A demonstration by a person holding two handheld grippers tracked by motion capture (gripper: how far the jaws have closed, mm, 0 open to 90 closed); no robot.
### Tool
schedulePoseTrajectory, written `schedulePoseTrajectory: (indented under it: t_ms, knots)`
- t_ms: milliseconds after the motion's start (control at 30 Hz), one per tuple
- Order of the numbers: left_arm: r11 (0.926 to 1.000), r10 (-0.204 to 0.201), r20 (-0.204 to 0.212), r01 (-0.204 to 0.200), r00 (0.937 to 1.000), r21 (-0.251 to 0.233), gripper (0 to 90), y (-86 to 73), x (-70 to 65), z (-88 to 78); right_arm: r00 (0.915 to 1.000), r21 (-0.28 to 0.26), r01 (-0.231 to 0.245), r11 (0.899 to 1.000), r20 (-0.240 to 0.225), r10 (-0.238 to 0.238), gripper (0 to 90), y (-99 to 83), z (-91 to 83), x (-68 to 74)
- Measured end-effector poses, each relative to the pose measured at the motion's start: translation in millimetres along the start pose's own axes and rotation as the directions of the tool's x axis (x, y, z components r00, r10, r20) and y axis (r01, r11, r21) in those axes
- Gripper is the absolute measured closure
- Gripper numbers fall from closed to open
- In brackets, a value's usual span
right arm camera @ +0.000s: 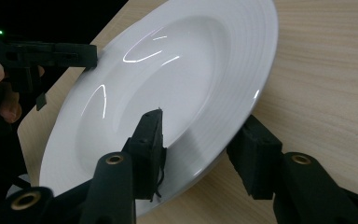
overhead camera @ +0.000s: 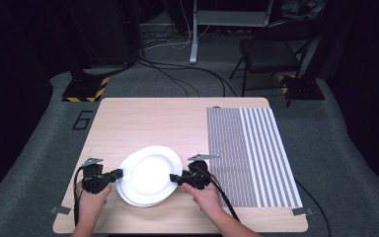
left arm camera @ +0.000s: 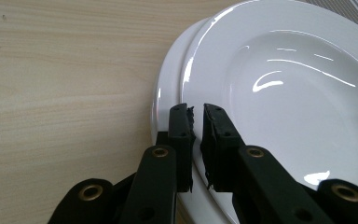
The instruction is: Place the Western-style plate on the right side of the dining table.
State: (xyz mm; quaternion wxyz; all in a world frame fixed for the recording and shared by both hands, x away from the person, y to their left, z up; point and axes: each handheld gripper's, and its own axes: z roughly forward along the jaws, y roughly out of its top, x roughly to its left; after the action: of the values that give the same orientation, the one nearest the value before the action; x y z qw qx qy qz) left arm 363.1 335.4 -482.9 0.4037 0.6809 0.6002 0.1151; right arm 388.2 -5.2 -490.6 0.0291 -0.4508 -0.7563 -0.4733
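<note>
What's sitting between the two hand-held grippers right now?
The stack of white plates. In the high view the left hand-held gripper is at its left rim and the right hand-held gripper at its right rim, with nothing else between them.

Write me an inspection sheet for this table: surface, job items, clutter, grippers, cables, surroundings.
Surface: light wooden table; a striped mat covers its right side.
Job's things: two stacked white plates; the top plate sits offset on the lower plate, near the front edge.
Clutter: tape tabs at the front corners, otherwise nothing seen.
Grippers: left gripper is closed on the top plate's left rim. Right gripper is open, its jaws either side of the right rim, one above and one beneath.
Cables: one trails from each gripper toward the person; more run across the floor behind the table.
Surroundings: grey carpet, a black chair, a hazard-striped base, dark room.
</note>
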Motion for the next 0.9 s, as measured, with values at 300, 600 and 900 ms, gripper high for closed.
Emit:
schedulePoseTrajectory:
  t_ms: [300, 600, 900]
  knots:
    - [1.0000, -0.001, 0.001, 0.001, 1.0000, -0.006, 82.1, -0.3, 0.1, 0.5, 1.0000, -0.003, -0.006, 1.000, 0.000, 0.006, 59.4, 1.8, 0.7, -1.4]
    - [0.9999, 0.010, -0.005, -0.010, 0.9999, -0.004, 83.0, -1.3, -3.5, 3.4, 0.9999, -0.012, -0.002, 1.000, -0.016, 0.002, 63.1, 4.5, -4.3, -2.7]
    - [1.0000, 0.003, 0.022, -0.004, 0.9998, 0.002, 83.8, -1.1, -2.0, 5.4, 0.9990, -0.025, -0.025, 0.999, -0.038, 0.024, 67.0, 6.5, -9.5, -5.7]
